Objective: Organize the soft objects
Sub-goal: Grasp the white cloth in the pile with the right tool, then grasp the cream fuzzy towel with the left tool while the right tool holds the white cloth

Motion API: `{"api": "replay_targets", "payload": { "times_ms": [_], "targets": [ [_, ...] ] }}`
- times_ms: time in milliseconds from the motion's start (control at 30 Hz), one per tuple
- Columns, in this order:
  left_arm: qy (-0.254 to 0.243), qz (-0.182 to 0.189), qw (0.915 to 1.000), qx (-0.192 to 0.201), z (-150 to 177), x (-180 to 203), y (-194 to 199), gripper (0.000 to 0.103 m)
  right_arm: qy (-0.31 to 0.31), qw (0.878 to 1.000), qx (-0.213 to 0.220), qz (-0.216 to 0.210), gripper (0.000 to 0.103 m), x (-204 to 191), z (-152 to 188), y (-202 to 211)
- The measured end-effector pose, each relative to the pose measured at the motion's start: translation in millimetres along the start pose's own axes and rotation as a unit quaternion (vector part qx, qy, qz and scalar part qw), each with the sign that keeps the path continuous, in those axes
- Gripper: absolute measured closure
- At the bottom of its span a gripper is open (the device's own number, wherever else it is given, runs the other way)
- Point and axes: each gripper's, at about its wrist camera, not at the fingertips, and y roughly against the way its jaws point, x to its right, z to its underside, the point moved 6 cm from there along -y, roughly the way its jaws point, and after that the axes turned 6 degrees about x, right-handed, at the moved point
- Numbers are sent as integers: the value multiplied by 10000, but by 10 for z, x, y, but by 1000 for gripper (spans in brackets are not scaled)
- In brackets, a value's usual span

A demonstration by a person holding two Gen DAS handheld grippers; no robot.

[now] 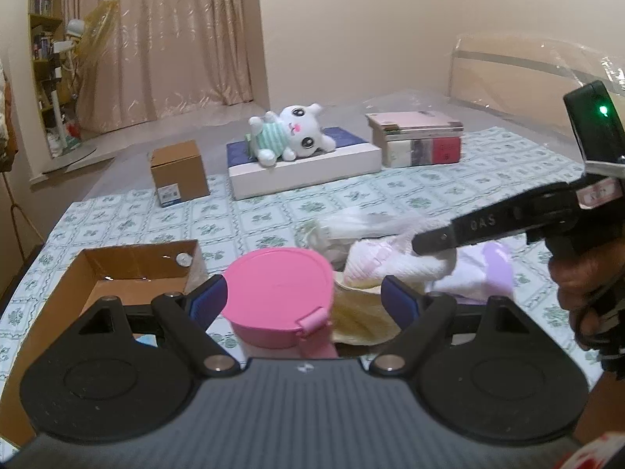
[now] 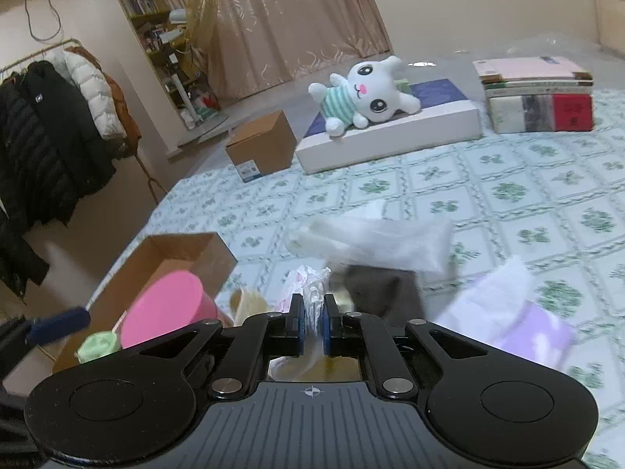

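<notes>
Over the patterned bed sheet (image 2: 488, 179), the right tool (image 2: 312, 314) reaches level, clamped on a white cloth (image 2: 314, 293); the left tool (image 1: 302, 299) hovers spread around a pink container (image 1: 279, 293).

Warm, dim indoor light; fisheye-bent edges, motion-blurred cloths (image 2: 390, 238).

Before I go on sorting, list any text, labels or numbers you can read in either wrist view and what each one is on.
"OAS": raised letters on the finger of the right gripper, seen from the left wrist view.
Label on the small cardboard box: blue and white, too small to read.
Red spine panel on the stacked books: dark characters, blurred, unreadable.
White tag on the right gripper's body: reddish print, unreadable.
</notes>
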Motion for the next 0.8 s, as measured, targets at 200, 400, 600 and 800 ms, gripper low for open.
{"api": "replay_targets", "payload": {
  "times_ms": [200,400,600,800],
  "targets": [
    [-60,274,9996,-25,67,257,75,19,334,9988,-338,-69,95,40,210,290],
    [-92,447,9988,-187,255,496,78,19,410,9985,-266,-231,95,71,283,587],
    [-30,526,9979,-378,417,668,-109,25,263,9988,408,22,95,275,96,901],
    [-111,252,9988,-414,481,802,-416,30,56,9976,644,260,95,564,-18,987]
  ]
}}
